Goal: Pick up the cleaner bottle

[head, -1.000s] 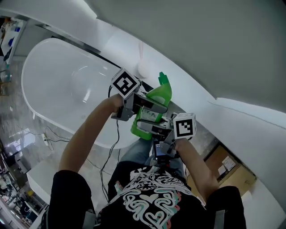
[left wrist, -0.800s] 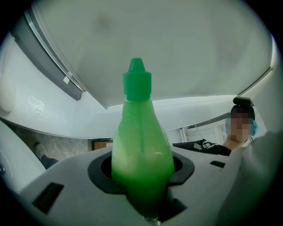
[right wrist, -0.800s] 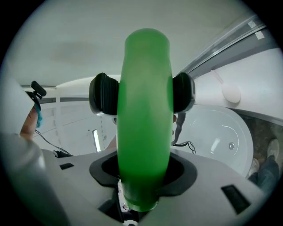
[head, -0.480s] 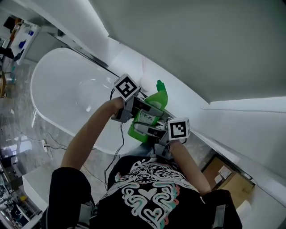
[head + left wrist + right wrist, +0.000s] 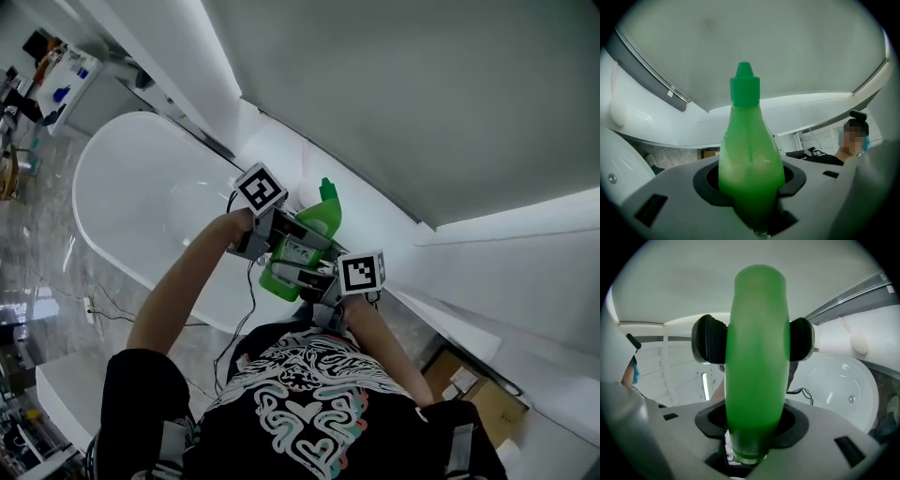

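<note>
Bottle: the cleaner bottle [image 5: 317,221] is translucent green plastic, smooth and glossy. It has a rounded body that narrows to a neck and a cone-tipped cap of the same green. It is off any surface, in front of the person's chest and over the near rim of the bathtub [image 5: 131,202].
Left gripper [image 5: 307,240]: matte grey plastic with black curved pads. The jaws stand fairly wide and press both sides of the bottle's lower body, with the cap pointing away from the camera.
Right gripper [image 5: 289,273]: same grey shell and black cupped pads. The jaws are closed around one end of the bottle, probably the base, though the wide-angle view distorts it.
Ribbed pads [image 5: 709,345]: black and ridged, flanking the bottle further along. They seem to belong to the other gripper.
Bathtub: white, oval and shiny, with a small round metal fitting [image 5: 851,399] inside.
Floor [image 5: 37,253]: grey, veined and polished, like marble.
</note>
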The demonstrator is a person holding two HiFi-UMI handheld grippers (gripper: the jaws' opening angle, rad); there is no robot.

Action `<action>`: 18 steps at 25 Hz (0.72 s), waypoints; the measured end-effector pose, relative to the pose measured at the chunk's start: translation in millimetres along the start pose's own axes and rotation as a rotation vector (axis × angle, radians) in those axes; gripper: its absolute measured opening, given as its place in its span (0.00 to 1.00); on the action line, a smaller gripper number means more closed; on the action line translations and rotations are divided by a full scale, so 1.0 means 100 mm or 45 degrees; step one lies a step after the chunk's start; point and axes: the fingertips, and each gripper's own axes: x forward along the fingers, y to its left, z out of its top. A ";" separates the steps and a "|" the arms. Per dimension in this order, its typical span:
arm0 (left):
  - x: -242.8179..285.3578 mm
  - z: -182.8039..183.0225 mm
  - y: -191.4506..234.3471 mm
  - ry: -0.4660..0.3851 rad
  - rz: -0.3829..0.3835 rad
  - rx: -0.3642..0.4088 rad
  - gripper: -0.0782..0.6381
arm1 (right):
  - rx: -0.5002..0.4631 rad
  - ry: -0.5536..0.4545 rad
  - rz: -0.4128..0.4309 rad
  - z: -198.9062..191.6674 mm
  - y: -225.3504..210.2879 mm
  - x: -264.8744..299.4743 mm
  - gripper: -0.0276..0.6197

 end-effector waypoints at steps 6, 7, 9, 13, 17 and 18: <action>-0.03 0.03 0.07 -0.042 -0.005 0.002 0.39 | 0.000 0.031 0.007 0.00 -0.07 0.01 0.39; -0.04 0.02 0.10 -0.043 -0.001 0.000 0.39 | 0.000 0.035 0.007 0.00 -0.10 0.02 0.39; -0.06 0.00 0.14 -0.043 0.003 -0.003 0.39 | 0.001 0.039 0.007 -0.01 -0.13 0.04 0.39; -0.03 0.01 0.06 -0.034 -0.005 0.006 0.39 | -0.003 0.034 -0.001 -0.01 -0.07 0.02 0.39; -0.06 0.00 0.12 -0.035 -0.001 0.004 0.39 | -0.006 0.035 -0.001 -0.01 -0.13 0.04 0.39; -0.06 0.00 0.14 -0.034 0.004 0.003 0.39 | -0.007 0.035 -0.002 -0.01 -0.14 0.05 0.39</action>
